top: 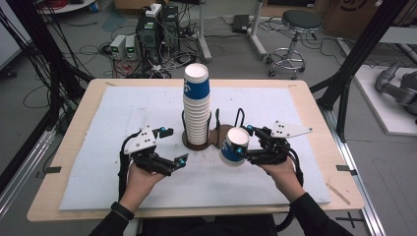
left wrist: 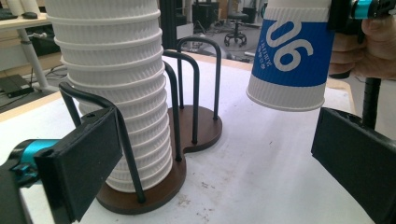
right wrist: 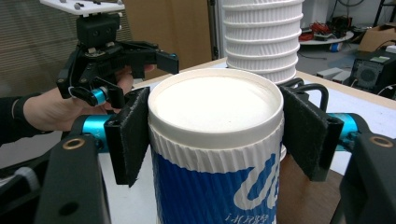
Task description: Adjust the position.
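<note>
The right gripper (top: 244, 145) is clamped on a single blue-and-white paper cup (top: 234, 147), one jaw pad on each side of its ribbed band just under the rim, as the right gripper view shows (right wrist: 215, 140). The cup hangs clear of the table, tipped, beside the empty half of the dark wooden cup holder (top: 222, 133) that sits near the middle of the white mat (top: 123, 113), toward the table's far edge. The other half of the holder carries a tall stack of cups (top: 196, 105) between its wire posts. The left gripper (top: 172, 147) hovers over the mat on the near left side of the holder, jaws spread wide and holding nothing. By my reading, one cup is already apart from the stack and in hand; setting it down, likely into the vacant ring of posts (left wrist: 198, 88), remains to be done.
</note>
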`<state>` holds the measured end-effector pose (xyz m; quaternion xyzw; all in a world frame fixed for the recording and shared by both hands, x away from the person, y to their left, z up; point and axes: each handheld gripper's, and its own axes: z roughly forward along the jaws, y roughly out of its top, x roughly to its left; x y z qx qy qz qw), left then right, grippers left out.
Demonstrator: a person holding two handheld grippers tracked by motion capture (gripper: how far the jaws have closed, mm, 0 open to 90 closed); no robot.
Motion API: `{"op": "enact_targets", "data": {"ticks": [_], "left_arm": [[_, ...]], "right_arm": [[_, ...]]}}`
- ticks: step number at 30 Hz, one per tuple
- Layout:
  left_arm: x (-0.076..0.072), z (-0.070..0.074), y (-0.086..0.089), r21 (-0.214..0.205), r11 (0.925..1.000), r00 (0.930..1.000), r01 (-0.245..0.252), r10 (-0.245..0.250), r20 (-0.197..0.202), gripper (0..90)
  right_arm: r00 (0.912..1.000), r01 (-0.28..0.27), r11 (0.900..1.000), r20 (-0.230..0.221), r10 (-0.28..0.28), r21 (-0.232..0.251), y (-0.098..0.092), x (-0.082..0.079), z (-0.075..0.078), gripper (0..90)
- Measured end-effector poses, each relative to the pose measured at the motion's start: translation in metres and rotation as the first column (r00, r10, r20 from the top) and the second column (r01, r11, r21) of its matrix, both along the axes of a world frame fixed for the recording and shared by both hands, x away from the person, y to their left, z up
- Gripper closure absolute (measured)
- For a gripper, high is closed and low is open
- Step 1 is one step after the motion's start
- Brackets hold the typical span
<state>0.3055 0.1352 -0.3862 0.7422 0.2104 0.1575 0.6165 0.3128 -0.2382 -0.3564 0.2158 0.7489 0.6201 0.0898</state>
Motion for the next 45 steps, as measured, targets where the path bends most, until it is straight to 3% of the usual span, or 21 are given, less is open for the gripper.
{"op": "enact_targets", "data": {"ticks": [21,32,45], "left_arm": [[0.001,-0.007,-0.021,0.016,0.9942,0.9933,0.106,-0.106,-0.048,1.7],[0.000,-0.016,-0.047,0.025,0.9842,0.9825,0.175,-0.173,-0.068,1.7],[0.000,-0.023,-0.067,-0.013,0.9695,0.9659,0.245,-0.245,-0.084,1.7]], "right_arm": [[0.9982,-0.058,0.9983,0.017,0.058,0.000,0.007,0.000,0.001,30.1],[0.9940,-0.107,0.9942,0.021,0.107,-0.014,0.019,-0.005,-0.001,30.1],[0.9864,-0.164,0.9862,0.008,0.164,-0.021,0.034,-0.008,-0.005,30.1]]}}
